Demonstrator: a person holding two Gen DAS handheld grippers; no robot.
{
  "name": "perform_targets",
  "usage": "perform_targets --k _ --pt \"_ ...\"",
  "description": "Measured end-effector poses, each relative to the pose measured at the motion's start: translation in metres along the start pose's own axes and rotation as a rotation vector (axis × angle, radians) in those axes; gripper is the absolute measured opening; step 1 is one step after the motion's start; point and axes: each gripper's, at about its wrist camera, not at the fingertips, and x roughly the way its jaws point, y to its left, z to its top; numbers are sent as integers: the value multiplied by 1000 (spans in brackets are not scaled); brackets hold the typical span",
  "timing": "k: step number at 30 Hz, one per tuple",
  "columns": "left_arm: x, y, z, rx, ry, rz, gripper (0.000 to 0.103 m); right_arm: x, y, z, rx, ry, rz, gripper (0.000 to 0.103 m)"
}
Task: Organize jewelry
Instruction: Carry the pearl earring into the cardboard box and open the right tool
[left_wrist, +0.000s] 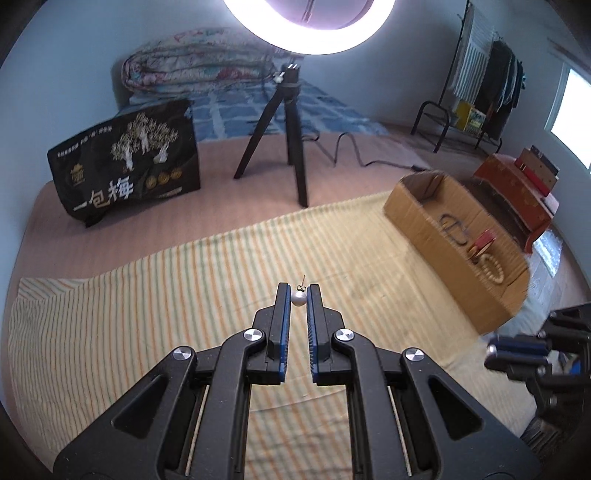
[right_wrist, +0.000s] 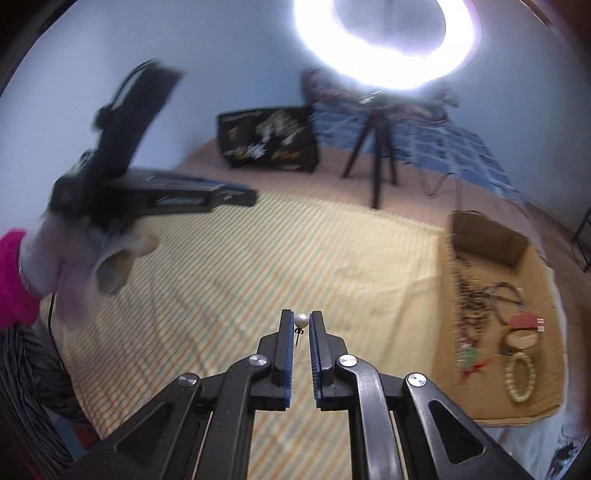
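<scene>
Pearl earrings sit pinched in both your tongs: the left gripper (left_wrist: 298, 291) is clamped on one pearl earring (left_wrist: 298, 298), the right gripper (right_wrist: 301, 318) on another pearl stud (right_wrist: 301, 321), both above the striped cloth (left_wrist: 155, 295). You're mid-carry; next, judge the reach to the cardboard box (right_wrist: 535, 258) and release gently among its beads

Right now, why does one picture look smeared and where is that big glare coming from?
Right wrist view: motion blur smears the other hand-held gripper and the cardboard box. Both views: the ring light overexposes the top; left wrist view is sharper, its edges bent by the fisheye.
</scene>
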Motion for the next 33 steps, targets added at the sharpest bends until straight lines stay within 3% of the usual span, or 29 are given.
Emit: perform_targets --k 14,22,33 --pt "-17 -95 26 62 -79 -116 7 -66 -118 24 183 -121 -164 6" --pt "-4 -148 35 86 -94 -159 7 -70 -168 34 225 -134 -223 6" --pt "19 -198 42 103 -86 -184 7 -50 -208 37 273 -108 -228 6"
